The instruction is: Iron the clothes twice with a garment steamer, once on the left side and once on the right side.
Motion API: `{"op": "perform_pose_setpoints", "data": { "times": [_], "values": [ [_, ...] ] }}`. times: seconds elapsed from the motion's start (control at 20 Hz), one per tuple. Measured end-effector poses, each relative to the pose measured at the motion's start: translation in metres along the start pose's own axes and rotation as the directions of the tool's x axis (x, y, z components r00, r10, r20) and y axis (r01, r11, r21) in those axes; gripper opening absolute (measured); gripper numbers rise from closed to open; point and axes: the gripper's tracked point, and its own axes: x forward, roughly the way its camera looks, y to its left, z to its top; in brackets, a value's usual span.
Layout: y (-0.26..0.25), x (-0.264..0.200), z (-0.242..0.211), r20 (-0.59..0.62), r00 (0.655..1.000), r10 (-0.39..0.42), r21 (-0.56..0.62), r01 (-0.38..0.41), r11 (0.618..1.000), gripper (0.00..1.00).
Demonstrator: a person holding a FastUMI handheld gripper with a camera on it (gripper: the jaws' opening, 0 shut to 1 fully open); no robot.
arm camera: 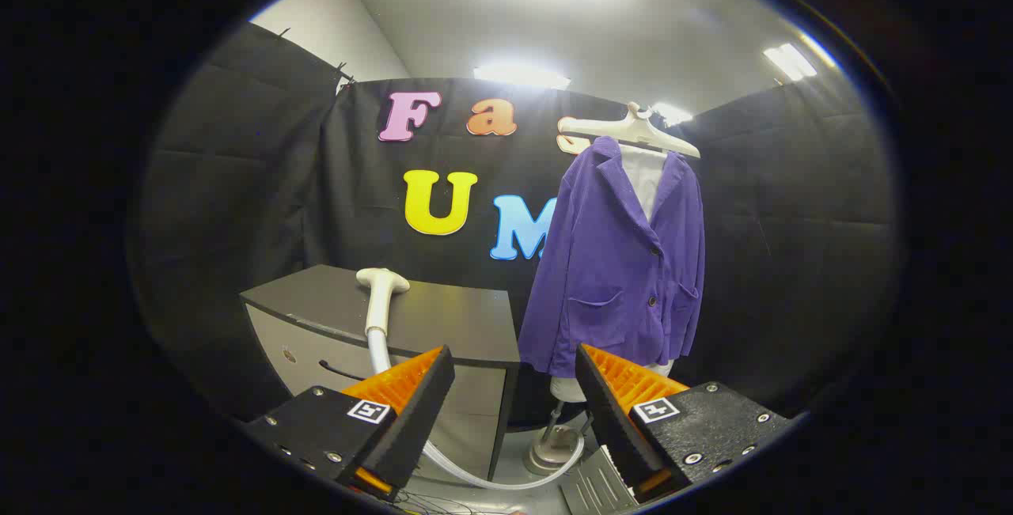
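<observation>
Beyond parted fingers [514, 372], steamer head [381, 282].

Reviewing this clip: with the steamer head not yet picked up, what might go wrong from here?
1. The hand-held gripper is open, and the steamer head lies at the cabinet edge; a poor grasp might knock it off.
2. Its hose loops across the floor near the stand base and may snag or tug it.
3. The purple jacket hangs loosely on its hanger and may swing under the steamer.
</observation>
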Motion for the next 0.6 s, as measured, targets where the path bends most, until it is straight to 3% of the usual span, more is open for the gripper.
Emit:
{"op": "perform_pose_setpoints", "data": {
  "times": [0.3, 0.6],
  "values": [
    [-0.014, 0.015, 0.002, -0.008, 0.999, -0.033, -0.008, 0.033, 0.999, 0.95],
    [-0.021, 0.031, 0.017, 0.015, 1.0, 0.027, 0.007, -0.027, 1.0, 0.95]
  ]
}}
